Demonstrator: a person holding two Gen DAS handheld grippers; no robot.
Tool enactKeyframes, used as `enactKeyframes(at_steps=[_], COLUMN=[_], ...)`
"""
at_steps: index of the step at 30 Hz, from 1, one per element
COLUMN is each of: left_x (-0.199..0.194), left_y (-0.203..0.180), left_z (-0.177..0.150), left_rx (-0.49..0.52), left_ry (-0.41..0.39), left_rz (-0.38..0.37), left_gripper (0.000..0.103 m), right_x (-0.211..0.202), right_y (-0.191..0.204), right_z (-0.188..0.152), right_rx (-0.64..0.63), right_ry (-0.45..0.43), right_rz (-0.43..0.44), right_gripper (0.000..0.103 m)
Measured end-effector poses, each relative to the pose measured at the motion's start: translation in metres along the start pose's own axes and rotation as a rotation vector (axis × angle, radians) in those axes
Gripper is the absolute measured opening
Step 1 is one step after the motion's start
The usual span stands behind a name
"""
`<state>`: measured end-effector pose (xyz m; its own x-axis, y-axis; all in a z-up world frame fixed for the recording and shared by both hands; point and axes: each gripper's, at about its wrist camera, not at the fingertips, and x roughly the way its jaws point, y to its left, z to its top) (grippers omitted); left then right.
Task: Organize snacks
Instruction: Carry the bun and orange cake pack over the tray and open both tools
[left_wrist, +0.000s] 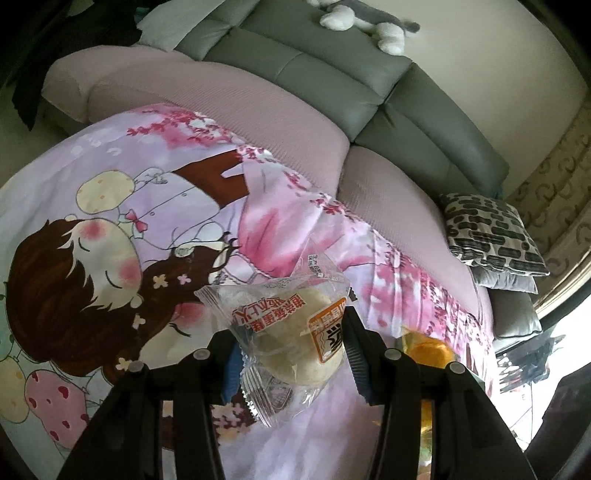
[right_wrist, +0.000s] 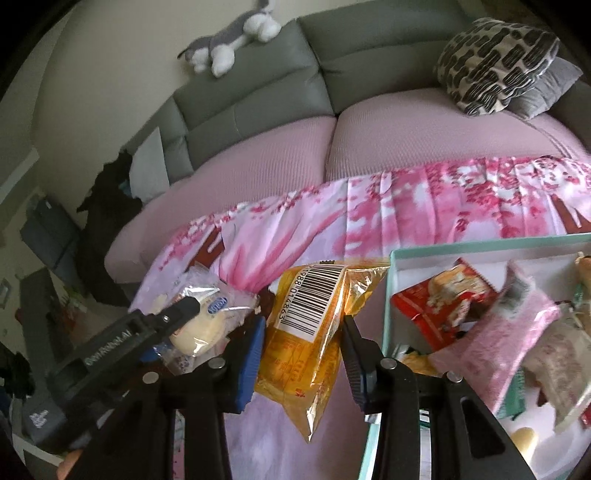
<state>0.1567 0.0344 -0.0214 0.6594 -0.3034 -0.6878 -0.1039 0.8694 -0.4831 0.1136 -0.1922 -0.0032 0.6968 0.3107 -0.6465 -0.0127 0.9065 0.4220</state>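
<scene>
Two snacks in hand: our left gripper (left_wrist: 291, 354) clamps a clear-wrapped bun (left_wrist: 291, 332), held above the pink cartoon cloth (left_wrist: 110, 184); our right gripper (right_wrist: 303, 354) clamps a yellow snack pack (right_wrist: 306, 332), barcode up. Teal box (right_wrist: 480, 245) at 3 o'clock of it, holding a red packet (right_wrist: 443, 302) and a pink packet (right_wrist: 509, 332)

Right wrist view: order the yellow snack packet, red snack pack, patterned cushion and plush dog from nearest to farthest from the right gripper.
1. Yellow snack packet, between the right gripper fingers.
2. Red snack pack, in the teal box on the right.
3. Patterned cushion, on the sofa, upper right.
4. Plush dog, on the sofa back, upper left.
</scene>
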Motion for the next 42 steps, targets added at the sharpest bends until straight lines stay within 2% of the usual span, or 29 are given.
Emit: enactKeyframes(at_steps=[8, 15, 27, 35, 42], left_x=[-0.013, -0.019, -0.023, -0.029, -0.038], left_y=[-0.024, -0.050, -0.096, -0.120, -0.128], left_z=[-0.002, -0.008, -0.028, -0.046, -0.055], left_rx=[0.040, 0.098, 0.212, 0.285, 0.310], left_ry=[-0.027, -0.030, 0.001, 0.032, 0.030], left_rz=[-0.054, -0.094, -0.169, -0.212, -0.225], left_gripper=[0.050, 0.050, 0.050, 0.050, 0.050], right_x=[-0.043, -0.070, -0.131, -0.156, -0.161], right_y=[-0.017, -0.042, -0.111, -0.135, -0.141], right_z=[0.014, 0.020, 0.019, 0.006, -0.010], right_rx=[0.047, 0.101, 0.246, 0.294, 0.306], right_ry=[-0.102, -0.162, -0.291, -0.306, -0.269], right_rz=[0.015, -0.009, -0.131, -0.185, -0.221], right_gripper=[0.043, 0.043, 0.043, 0.043, 0.043])
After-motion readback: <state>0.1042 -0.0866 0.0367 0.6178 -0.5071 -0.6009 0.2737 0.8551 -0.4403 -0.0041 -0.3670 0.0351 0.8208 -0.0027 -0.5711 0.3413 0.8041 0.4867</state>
